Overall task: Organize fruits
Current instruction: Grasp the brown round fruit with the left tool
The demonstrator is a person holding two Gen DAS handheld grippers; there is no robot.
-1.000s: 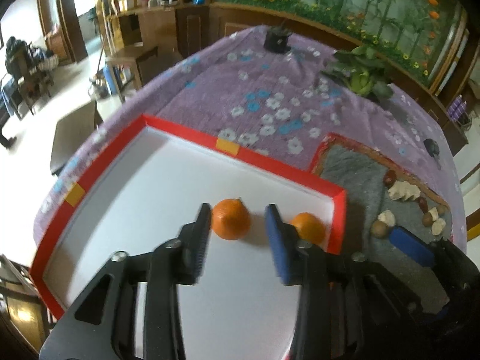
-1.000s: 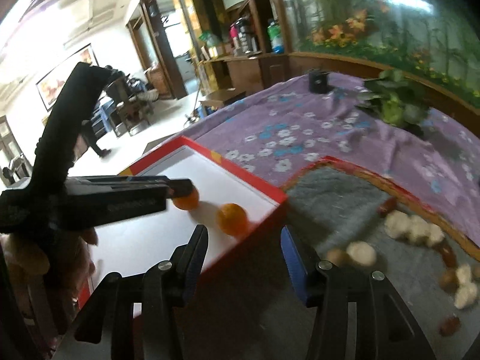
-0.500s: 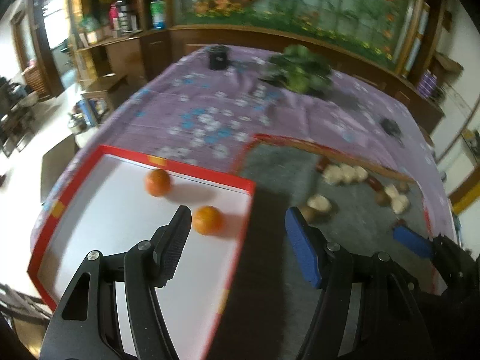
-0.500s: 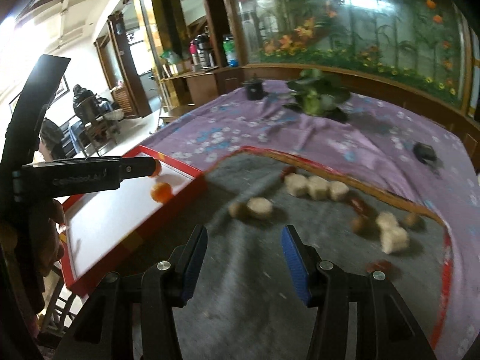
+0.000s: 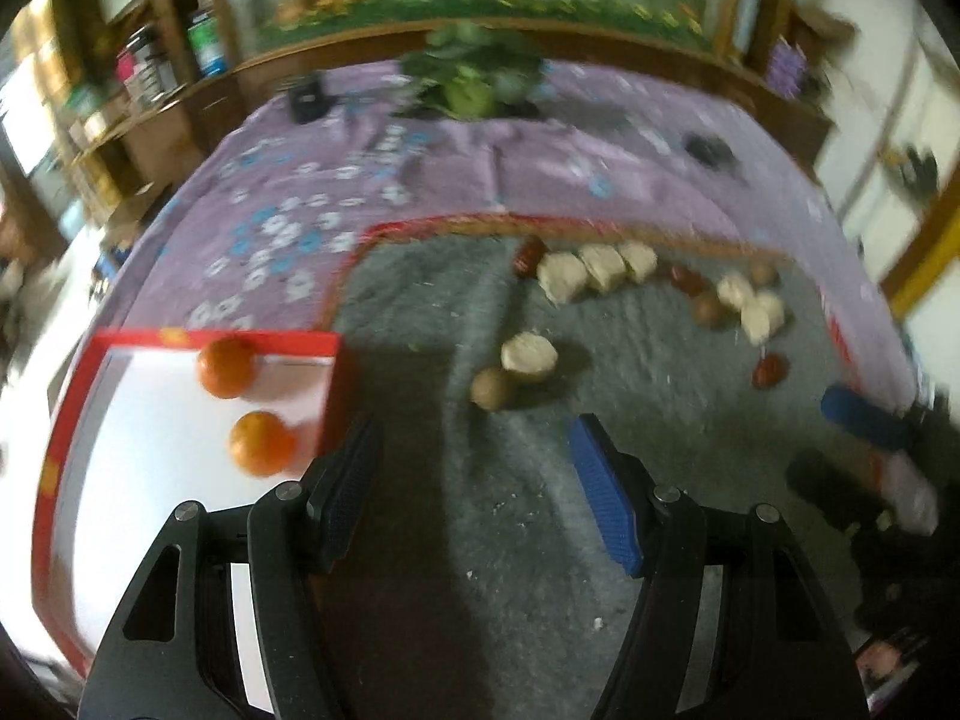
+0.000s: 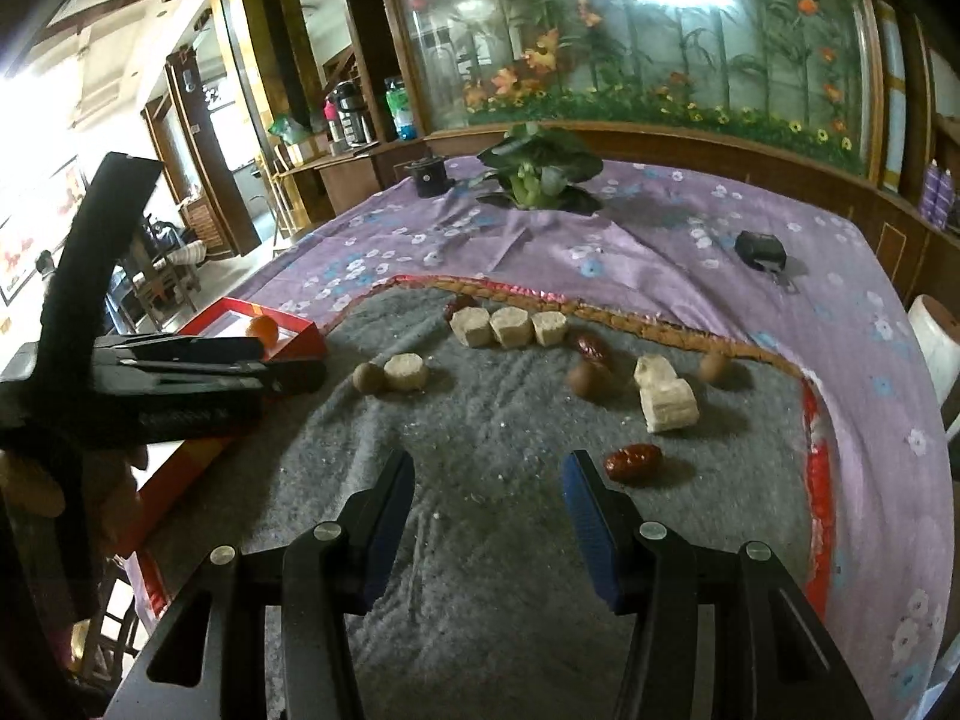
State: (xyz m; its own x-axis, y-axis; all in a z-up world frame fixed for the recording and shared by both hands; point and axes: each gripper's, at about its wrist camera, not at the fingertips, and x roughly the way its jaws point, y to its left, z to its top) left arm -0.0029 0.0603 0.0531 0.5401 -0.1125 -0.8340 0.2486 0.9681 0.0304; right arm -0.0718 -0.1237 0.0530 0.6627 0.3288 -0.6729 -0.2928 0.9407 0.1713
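Two oranges [image 5: 227, 365] [image 5: 261, 443] lie in the white tray with a red rim [image 5: 327, 396] at the left. On the grey felt mat [image 5: 480, 540] lie pale cut chunks [image 6: 510, 327], brown round fruits [image 6: 367, 377] and red dates [image 6: 633, 463]. My left gripper [image 5: 474, 444] hangs open over the mat's left part, just right of the tray, with nothing between its fingers. My right gripper [image 6: 489, 474] stands open and empty over the near part of the mat. The nearest date lies just right of its blue pad [image 6: 585, 504].
A purple flowered cloth [image 6: 660, 228] covers the table under the mat. A leafy plant [image 6: 540, 171] and two small black objects [image 6: 427, 175] [image 6: 761, 249] sit at the far side. A white roll [image 6: 936, 336] stands at the right edge. A hand [image 6: 30, 486] holds the left gripper.
My left gripper has let go of an orange in the tray, opened wider and swung right over the grey mat. The right gripper has also swung right, away from the tray.
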